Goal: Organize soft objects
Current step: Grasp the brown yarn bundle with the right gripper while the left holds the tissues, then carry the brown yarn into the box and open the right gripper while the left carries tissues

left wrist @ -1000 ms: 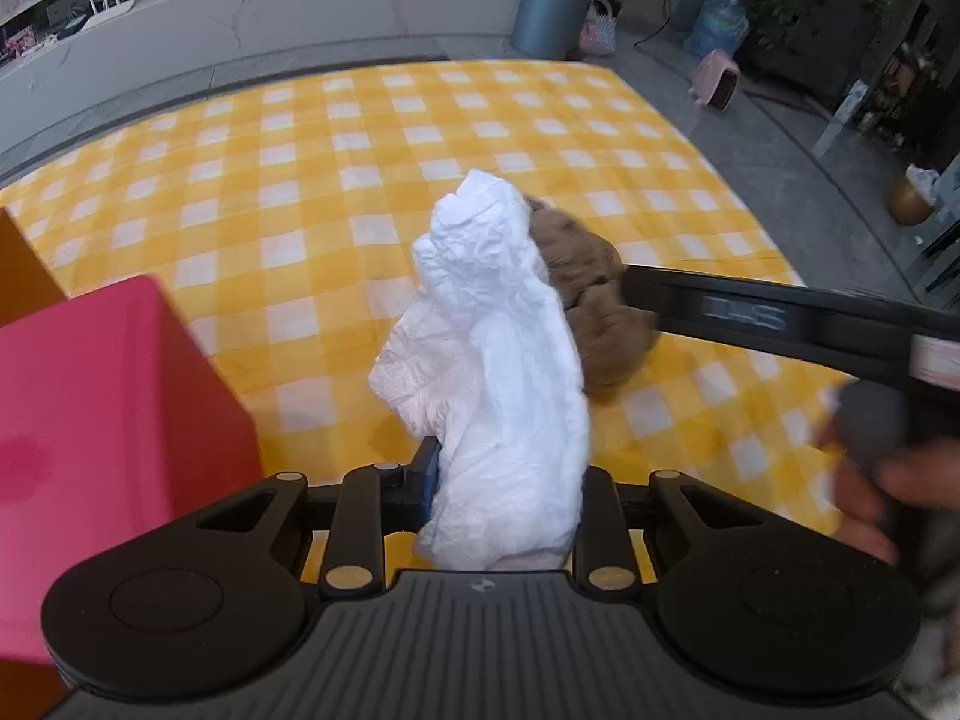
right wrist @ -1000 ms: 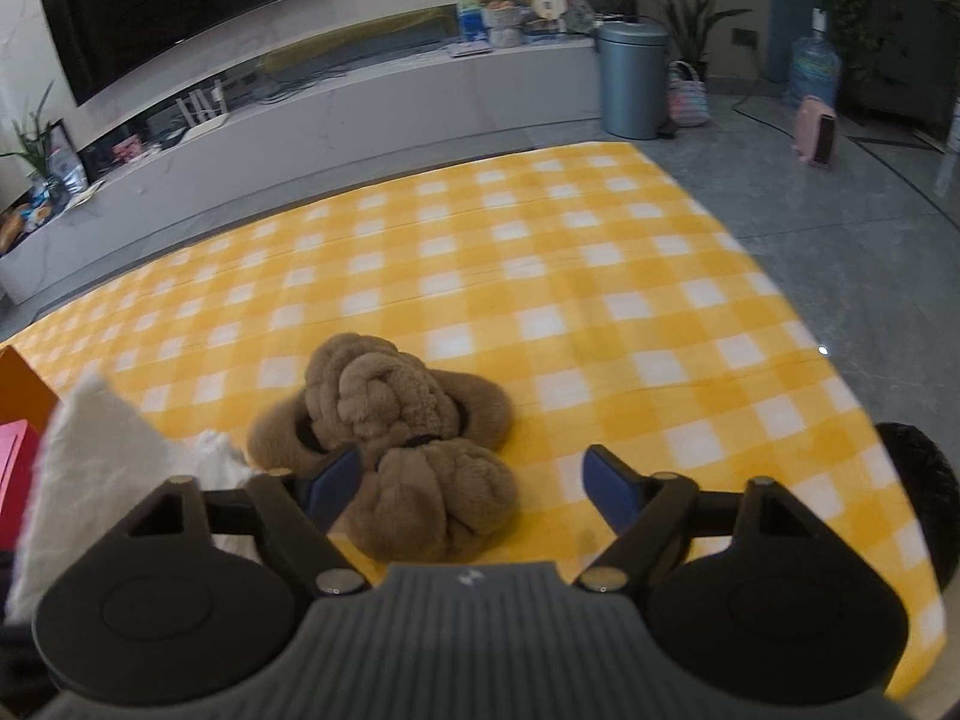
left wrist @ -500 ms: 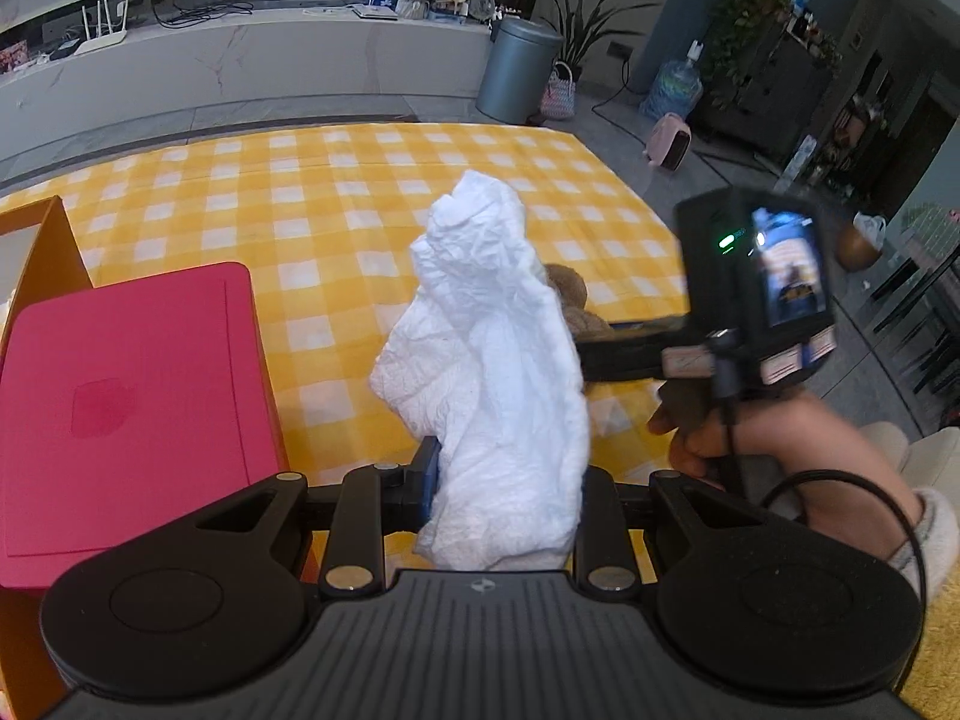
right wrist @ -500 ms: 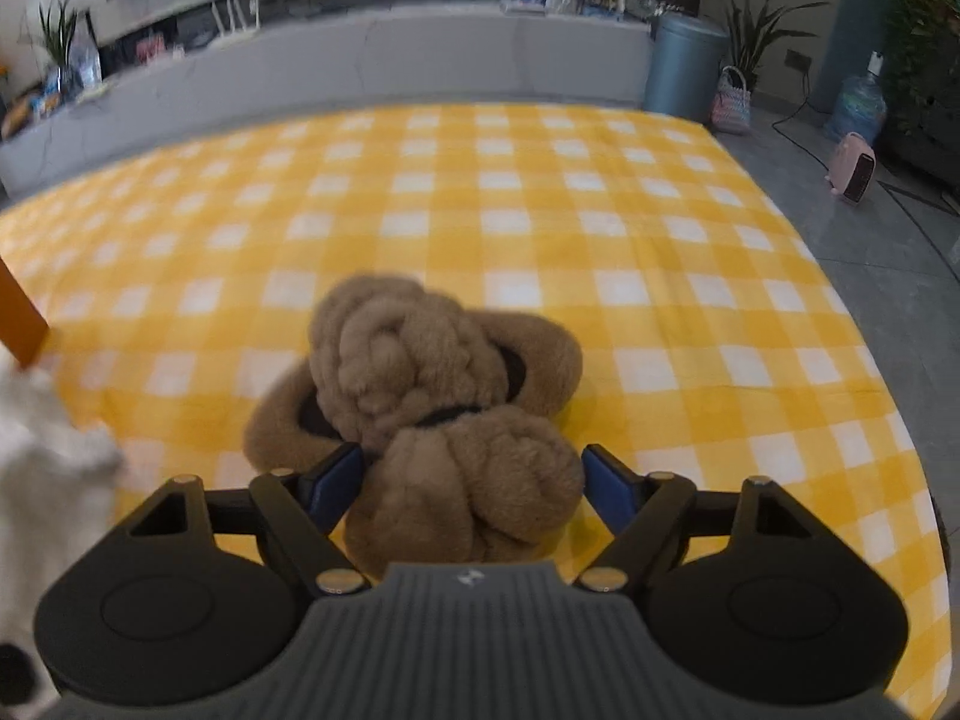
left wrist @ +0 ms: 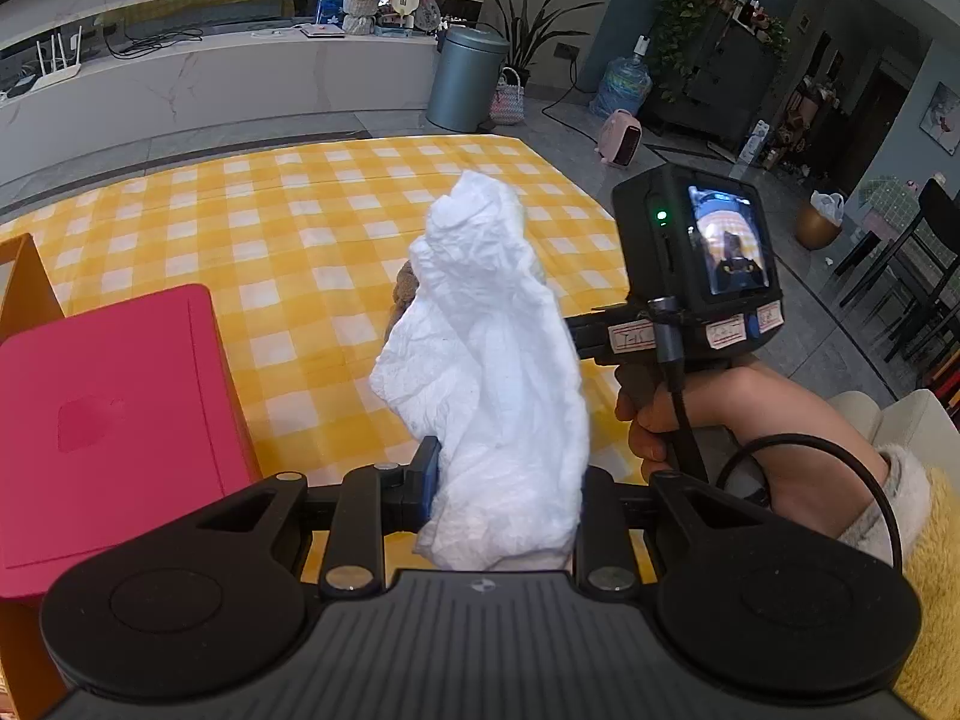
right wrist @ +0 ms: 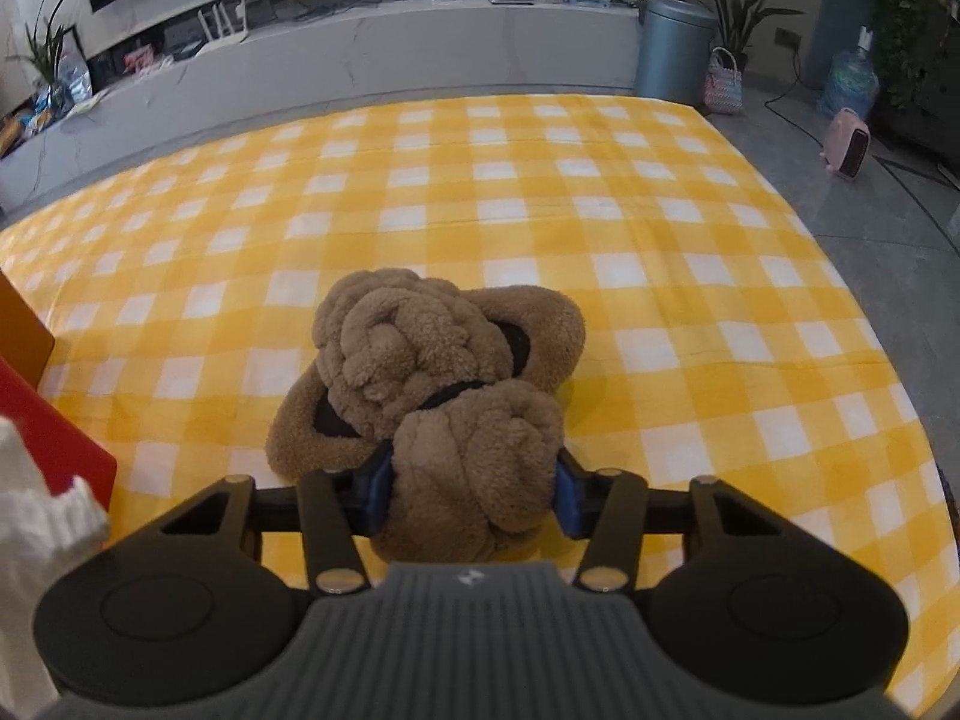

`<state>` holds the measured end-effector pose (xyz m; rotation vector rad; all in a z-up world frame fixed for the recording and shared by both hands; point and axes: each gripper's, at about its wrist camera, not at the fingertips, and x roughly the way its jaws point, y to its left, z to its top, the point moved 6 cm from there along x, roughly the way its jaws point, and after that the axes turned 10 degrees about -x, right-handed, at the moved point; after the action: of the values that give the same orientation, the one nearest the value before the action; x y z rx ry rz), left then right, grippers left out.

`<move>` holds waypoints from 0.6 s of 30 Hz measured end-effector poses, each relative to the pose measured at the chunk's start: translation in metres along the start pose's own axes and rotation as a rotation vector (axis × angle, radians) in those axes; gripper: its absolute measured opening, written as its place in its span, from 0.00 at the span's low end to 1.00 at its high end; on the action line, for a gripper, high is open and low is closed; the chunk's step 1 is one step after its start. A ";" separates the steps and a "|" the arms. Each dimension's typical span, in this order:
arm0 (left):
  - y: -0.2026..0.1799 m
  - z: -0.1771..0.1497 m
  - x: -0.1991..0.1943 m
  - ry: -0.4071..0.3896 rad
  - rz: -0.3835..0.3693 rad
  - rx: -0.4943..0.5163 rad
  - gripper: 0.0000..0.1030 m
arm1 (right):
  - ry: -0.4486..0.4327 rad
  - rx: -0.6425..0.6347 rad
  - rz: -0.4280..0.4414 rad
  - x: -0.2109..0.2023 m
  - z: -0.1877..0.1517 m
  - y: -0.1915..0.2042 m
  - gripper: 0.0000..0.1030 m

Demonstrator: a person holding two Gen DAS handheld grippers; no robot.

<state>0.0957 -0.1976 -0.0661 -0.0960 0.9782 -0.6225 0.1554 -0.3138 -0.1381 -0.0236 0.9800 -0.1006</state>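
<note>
Two grippers in view, each clamped on a soft item.

Left gripper (left wrist: 503,498): clenched on a crumpled white cloth (left wrist: 489,360), pinched at its lower end between the blue-padded fingers (left wrist: 427,477). Cloth raised clear of the yellow-and-white checked blanket (left wrist: 288,252), standing upward and forward from the gripper, wrinkled, top end pointed. Brown fur just visible behind the cloth's left edge.

Right gripper (right wrist: 471,495): closed around the near lobe of a brown plush toy (right wrist: 432,372), blue pads pressed into the fur on both sides. Rest of the plush toy spread out ahead on the checked blanket, with dark patches showing between the fuzzy lobes. Cannot tell whether the far part touches the blanket or hangs just above it.

Seen from the left wrist view, right gripper body (left wrist: 696,264) just beside the white cloth on its right, green light lit, small screen facing the camera, held by a bare hand (left wrist: 690,414) with a cable looping at the wrist.

Red box (left wrist: 102,420) near the left gripper, on its left, closed lid facing up. Orange panel (left wrist: 24,282) directly behind the red box.

Background: grey bin (right wrist: 672,48), pink heater (right wrist: 847,144), long low counter (right wrist: 360,54) along the wall.
</note>
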 end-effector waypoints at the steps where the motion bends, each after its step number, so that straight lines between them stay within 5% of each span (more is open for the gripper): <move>1: -0.001 0.002 0.000 0.000 0.005 -0.004 0.28 | -0.009 0.017 0.001 -0.002 0.001 -0.002 0.46; 10: 0.007 0.048 -0.026 -0.083 -0.019 -0.095 0.28 | -0.071 0.182 -0.040 -0.038 0.019 -0.022 0.45; 18: 0.053 0.078 -0.090 -0.258 0.066 -0.128 0.28 | -0.211 0.158 0.009 -0.094 0.092 0.033 0.45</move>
<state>0.1457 -0.1216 0.0268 -0.2505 0.7670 -0.4737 0.1817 -0.2739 -0.0113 0.1131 0.7594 -0.1633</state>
